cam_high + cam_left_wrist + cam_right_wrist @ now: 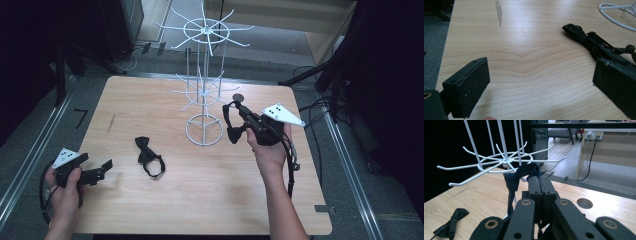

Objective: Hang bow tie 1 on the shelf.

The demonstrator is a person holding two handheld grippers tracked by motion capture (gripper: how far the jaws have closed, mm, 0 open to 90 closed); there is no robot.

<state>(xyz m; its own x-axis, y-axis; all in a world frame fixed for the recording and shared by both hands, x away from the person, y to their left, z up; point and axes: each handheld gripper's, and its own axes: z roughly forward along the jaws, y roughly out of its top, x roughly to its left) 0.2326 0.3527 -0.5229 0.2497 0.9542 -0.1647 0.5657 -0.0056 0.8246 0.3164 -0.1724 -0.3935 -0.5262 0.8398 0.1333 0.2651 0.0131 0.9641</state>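
Observation:
My right gripper (239, 113) is shut on the strap of a black bow tie (233, 132), which hangs beside the white wire rack (204, 75). In the right gripper view the pinched strap (522, 173) loops up right in front of the rack's lower hook arms (504, 161), between the closed jaws of the right gripper (540, 181). A second black bow tie (149, 157) lies flat on the table. My left gripper (102, 170) rests low at the front left, open, nothing between its pads; that bow tie (594, 43) lies just past its right jaw.
The rack's base ring (204, 131) stands on the wooden table (150, 105) mid-back. A round hole (238, 97) sits in the tabletop behind the right gripper. Dark stands and cables surround the table.

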